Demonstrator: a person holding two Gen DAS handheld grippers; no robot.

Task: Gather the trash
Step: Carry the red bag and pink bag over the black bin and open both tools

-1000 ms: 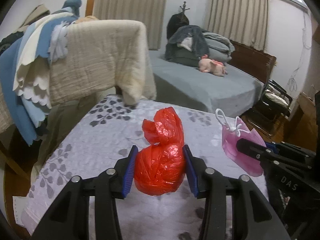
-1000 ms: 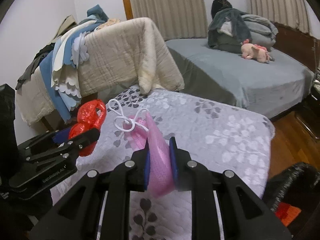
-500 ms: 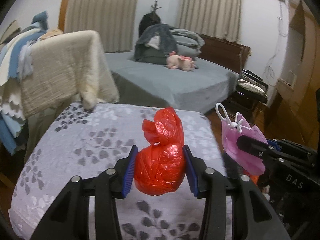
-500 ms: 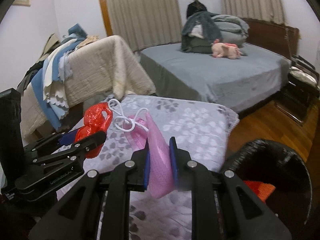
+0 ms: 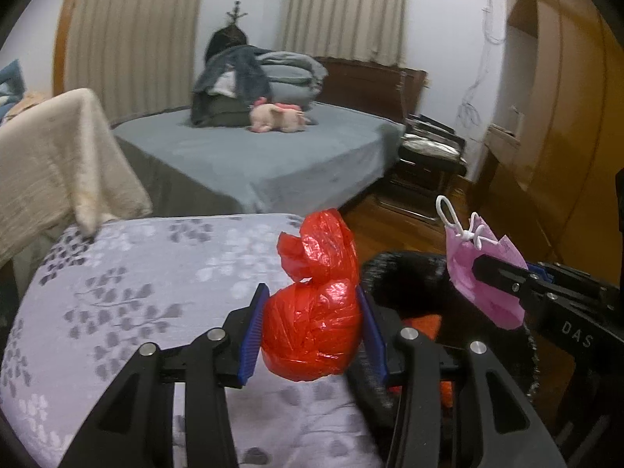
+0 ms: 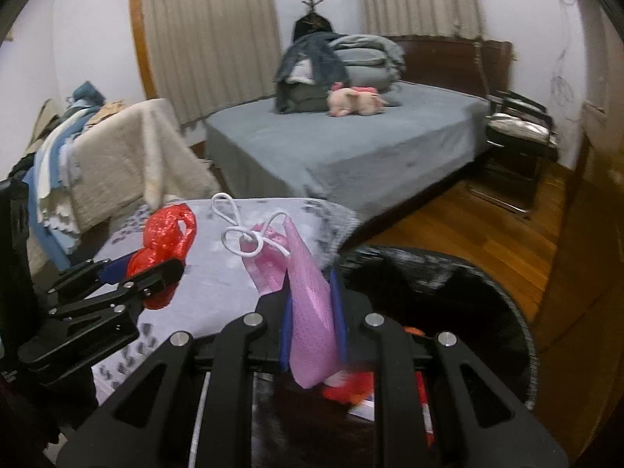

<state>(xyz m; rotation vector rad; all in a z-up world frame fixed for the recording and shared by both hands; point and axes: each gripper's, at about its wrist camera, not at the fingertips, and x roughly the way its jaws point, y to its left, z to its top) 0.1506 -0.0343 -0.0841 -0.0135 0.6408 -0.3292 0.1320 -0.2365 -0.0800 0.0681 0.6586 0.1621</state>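
Observation:
My left gripper [image 5: 312,331] is shut on a knotted red plastic bag [image 5: 316,304], held over the right edge of the floral-covered table [image 5: 117,292]. My right gripper [image 6: 314,331] is shut on a crumpled pink face mask [image 6: 308,304] with white ear loops, held above the rim of a black-lined trash bin [image 6: 448,292]. In the left wrist view the mask [image 5: 483,273] and the right gripper [image 5: 503,273] hang at the right over the bin [image 5: 409,273]. In the right wrist view the red bag [image 6: 167,234] and left gripper [image 6: 148,273] sit at the left. Red and orange scraps lie inside the bin.
A grey bed [image 6: 351,148] with folded bedding and a pink plush toy [image 6: 355,103] stands behind. A rack draped with blankets [image 6: 128,156] is at the left. A dark folding chair [image 6: 518,128] and wooden cabinets [image 5: 565,136] stand at the right on the wooden floor.
Both grippers have swung to the right with their loads, away from the blanket rack. The black bin has come into view below them, and the mask now hangs over its opening.

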